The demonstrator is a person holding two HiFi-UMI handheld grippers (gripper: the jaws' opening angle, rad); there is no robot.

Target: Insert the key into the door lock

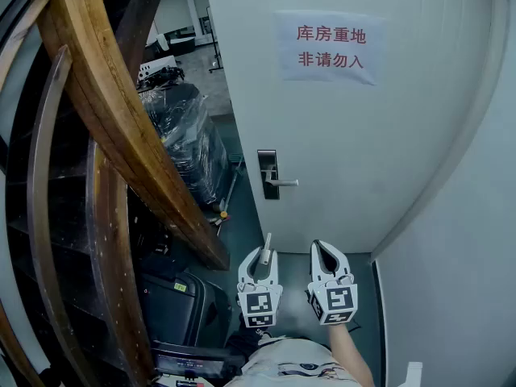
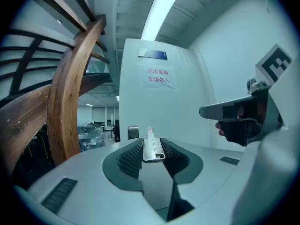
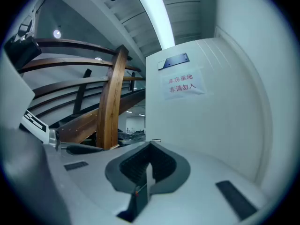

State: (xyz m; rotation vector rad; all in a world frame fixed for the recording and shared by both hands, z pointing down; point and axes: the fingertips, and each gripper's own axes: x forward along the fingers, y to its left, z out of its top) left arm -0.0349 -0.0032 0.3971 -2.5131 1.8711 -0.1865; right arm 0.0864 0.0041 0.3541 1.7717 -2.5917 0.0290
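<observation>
key [image 2: 153, 146] was pinched in left gripper [image 1: 261, 258] jaws, tip forward, well short of the door lock [image 1: 268, 173]. right gripper [image 1: 326, 250] jaws were pressed together, empty. It needed to be squared to the lock before being pushed.

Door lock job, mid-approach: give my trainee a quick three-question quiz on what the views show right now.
1. True or false: the key is already in the door lock.
2. Which holds the key? A) left gripper B) right gripper C) neither
3. Fill in: the right gripper's jaws are ____, with nothing between them.

Key:
1. False. The key is clamped between jaws, tip towards the door, well short of the lock.
2. A.
3. Together.
</observation>
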